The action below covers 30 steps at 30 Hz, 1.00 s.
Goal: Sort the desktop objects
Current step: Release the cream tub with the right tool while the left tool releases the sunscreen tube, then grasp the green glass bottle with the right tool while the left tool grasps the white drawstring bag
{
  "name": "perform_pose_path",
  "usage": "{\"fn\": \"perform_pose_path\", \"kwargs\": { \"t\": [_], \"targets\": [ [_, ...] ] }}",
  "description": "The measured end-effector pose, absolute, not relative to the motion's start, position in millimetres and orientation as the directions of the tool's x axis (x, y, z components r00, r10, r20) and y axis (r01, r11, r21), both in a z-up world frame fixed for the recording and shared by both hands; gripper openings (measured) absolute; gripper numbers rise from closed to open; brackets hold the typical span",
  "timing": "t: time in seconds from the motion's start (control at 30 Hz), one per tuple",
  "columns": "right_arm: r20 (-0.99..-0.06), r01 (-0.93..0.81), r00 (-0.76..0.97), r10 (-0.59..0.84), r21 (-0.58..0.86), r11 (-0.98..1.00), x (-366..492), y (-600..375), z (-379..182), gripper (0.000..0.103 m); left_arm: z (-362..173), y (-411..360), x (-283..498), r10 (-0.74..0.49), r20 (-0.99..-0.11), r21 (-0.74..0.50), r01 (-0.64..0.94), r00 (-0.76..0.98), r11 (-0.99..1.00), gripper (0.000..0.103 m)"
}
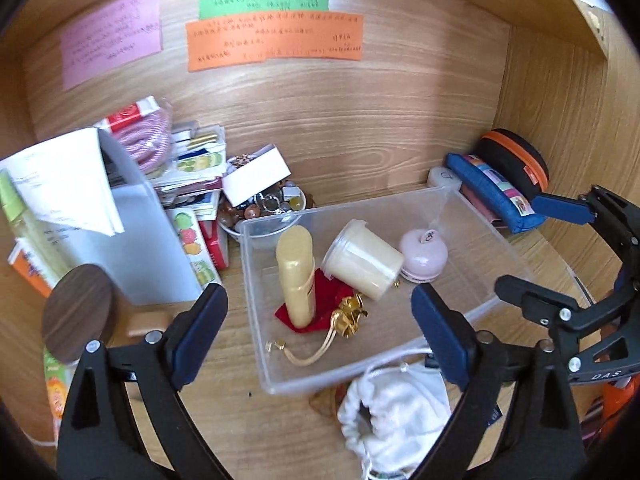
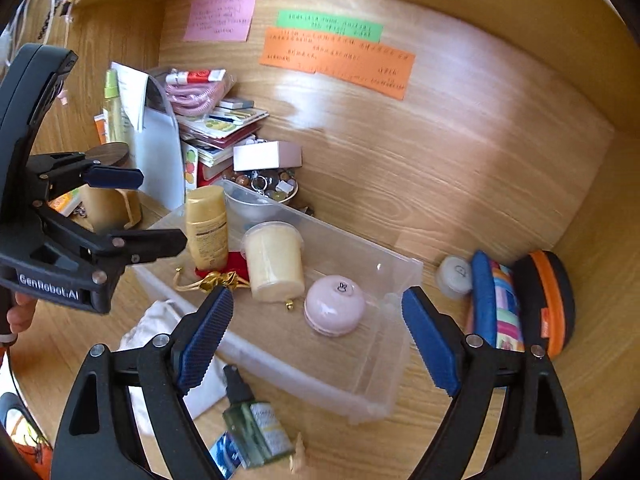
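Observation:
A clear plastic bin (image 1: 348,208) sits on the wooden desk. In it lie a gold bottle (image 1: 296,276), a cream jar (image 1: 364,258) on its side, a pink round case (image 1: 424,254) and a red pouch (image 1: 324,312) with a gold cord. My left gripper (image 1: 319,290) hovers open above the bin's near side, holding nothing. My right gripper (image 2: 318,296) stands open over the bin (image 2: 396,268), near the pink case (image 2: 334,304), also empty. Each gripper shows in the other's view: the right gripper (image 1: 520,242) and the left gripper (image 2: 160,208).
A white drawstring bag (image 1: 396,412) and a green spray bottle (image 2: 256,428) lie in front of the bin. A bowl of beads (image 1: 264,208), stacked papers (image 1: 192,168) and a wood-lidded jar (image 1: 78,312) crowd the left. A blue pouch (image 2: 492,304) and a black-and-orange case (image 2: 548,300) sit right.

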State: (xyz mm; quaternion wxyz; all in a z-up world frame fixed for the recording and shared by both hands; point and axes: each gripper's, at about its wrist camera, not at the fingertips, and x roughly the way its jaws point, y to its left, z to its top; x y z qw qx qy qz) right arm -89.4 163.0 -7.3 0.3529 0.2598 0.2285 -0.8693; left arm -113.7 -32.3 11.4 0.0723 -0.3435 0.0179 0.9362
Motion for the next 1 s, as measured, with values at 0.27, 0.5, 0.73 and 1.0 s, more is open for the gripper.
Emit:
{"fn": "perform_pose_path", "kwargs": {
  "t": [0.27, 0.5, 0.73, 1.0],
  "targets": [
    [-0.577, 0.715, -0.638, -0.510, -0.198, -0.671, -59.8, 191.4, -5.7, 0.085, 15.8, -36.2, -79.1, 0.112, -0.631, -0.035, -0.116, -0.768, -0.993, 0.099],
    [-0.577, 0.706, -0.614, -0.538, -0.096, -0.702, -53.3, 219.8, -16.9, 0.085, -3.6, -37.2, -61.0, 0.116, -0.663, -0.057, -0.105, -0.739, -0.993, 0.099],
    [-0.610, 0.717, -0.581, -0.538, -0.072, -0.693, -45.4, 225.6, -42.1, 0.085, -37.9, -29.5, -54.3, 0.151, -0.719, -0.094, -0.120, -0.678, -0.988, 0.099],
    [-0.676, 0.751, -0.521, -0.522, -0.073, -0.656, -43.7, 211.5, -82.5, 0.079, -71.1, -18.4, -57.5, 0.193, -0.770, -0.132, -0.145, -0.609, -0.981, 0.099]
  ]
}}
